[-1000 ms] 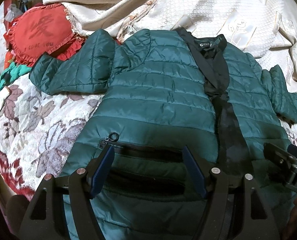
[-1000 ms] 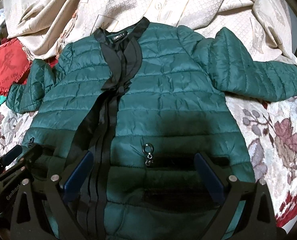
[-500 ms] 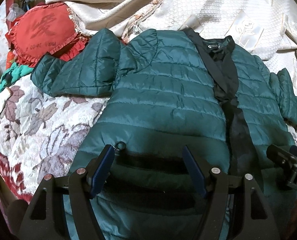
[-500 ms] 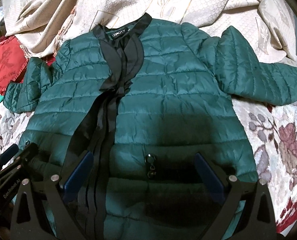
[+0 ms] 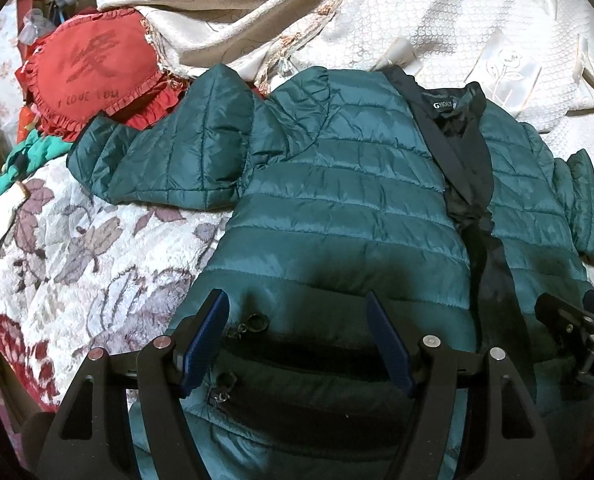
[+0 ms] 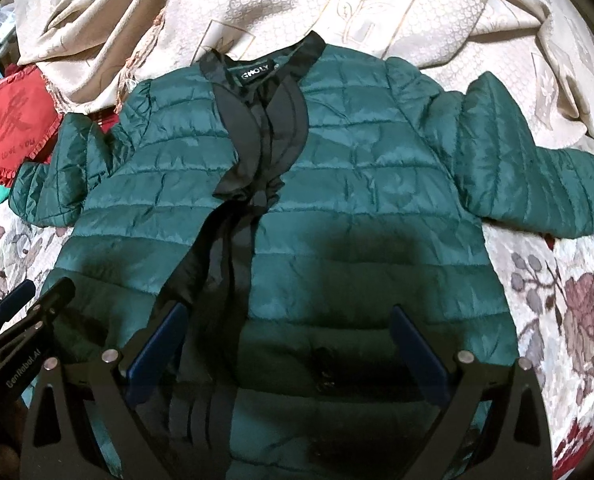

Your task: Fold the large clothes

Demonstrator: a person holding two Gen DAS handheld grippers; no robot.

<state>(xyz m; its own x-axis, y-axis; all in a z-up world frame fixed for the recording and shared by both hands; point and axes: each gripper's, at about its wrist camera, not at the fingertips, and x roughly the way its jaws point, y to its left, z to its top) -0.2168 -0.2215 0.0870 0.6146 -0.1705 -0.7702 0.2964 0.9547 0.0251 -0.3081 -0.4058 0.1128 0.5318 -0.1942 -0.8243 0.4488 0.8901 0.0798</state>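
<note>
A dark green quilted jacket (image 5: 345,216) with black front trim lies face up on the bed, collar away from me, both sleeves spread out; it also fills the right wrist view (image 6: 361,208). My left gripper (image 5: 297,308) is open and empty, low over the jacket's left pocket near its zipper pull (image 5: 257,322). My right gripper (image 6: 289,320) is open and empty over the jacket's lower right half, beside the black front strip (image 6: 233,264). Each gripper shows at the edge of the other's view.
The jacket lies on a floral bedspread (image 5: 77,260). A cream patterned blanket (image 5: 417,20) is bunched beyond the collar. A red frilled cushion (image 5: 93,76) and some green cloth (image 5: 25,160) sit by the left sleeve.
Both grippers have drawn back toward the jacket's hem and lowered a little. The left one has shifted left, so the pocket zipper pull now sits by its left finger. Both stay open.
</note>
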